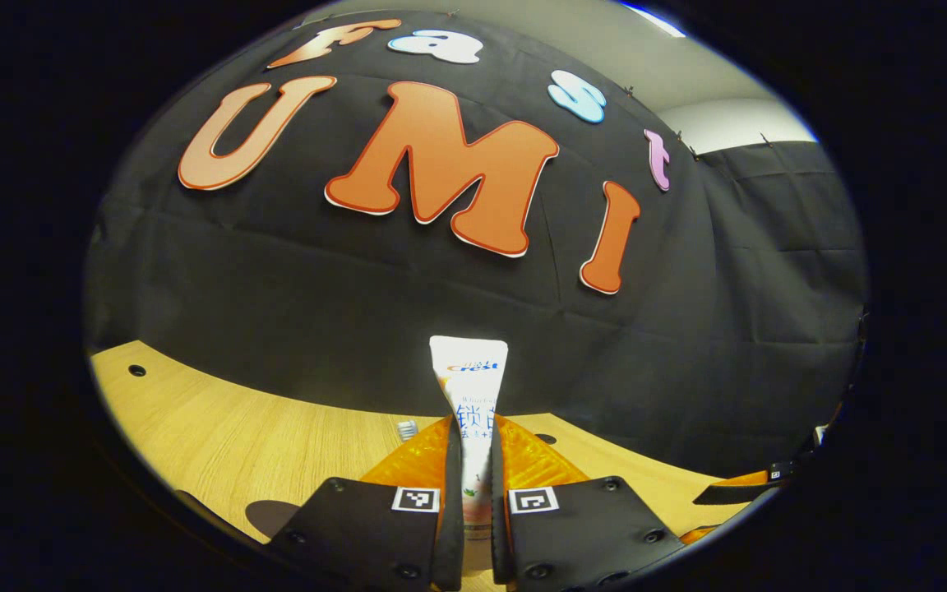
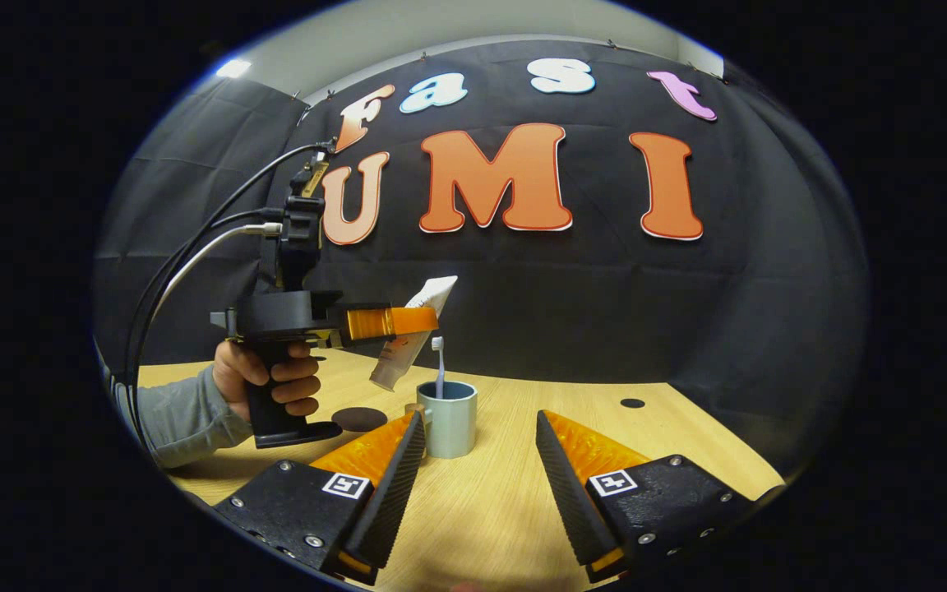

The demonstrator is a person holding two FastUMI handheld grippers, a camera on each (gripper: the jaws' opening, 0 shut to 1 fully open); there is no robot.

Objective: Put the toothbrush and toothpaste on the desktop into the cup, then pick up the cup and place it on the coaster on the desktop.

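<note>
Pinching the toothpaste tube [image 1: 468, 411] between both fingers, the left gripper [image 1: 473, 501] is carrying it above the wooden desktop [image 1: 219, 427], the tube standing up between the jaws in the left gripper view; a toothbrush head [image 1: 407, 428] is peeking up just beside the left finger. Nearest in the right gripper view, the right gripper [image 2: 473, 460] is hanging low over the desktop [image 2: 482, 510] with its fingers spread wide and nothing between them. Just beyond its left finger the cup [image 2: 449, 418] is standing upright, with the toothbrush [image 2: 439, 366] already in it, bristles up. Above and to the left of the cup, the left gripper [image 2: 408, 322], held by a person's hand [image 2: 264, 378] in a grey sleeve, is tilting the toothpaste tube [image 2: 412, 333] so that its lower end is sitting just beside the cup's rim, not yet inside. Farther left, a dark round coaster [image 2: 359, 418] is lying flat near the hand. The step in hand looks to be the toothpaste's insertion; next, the tube's lower end likely needs shifting over the cup's mouth and lowering beside the brush before the fingers part.
</note>
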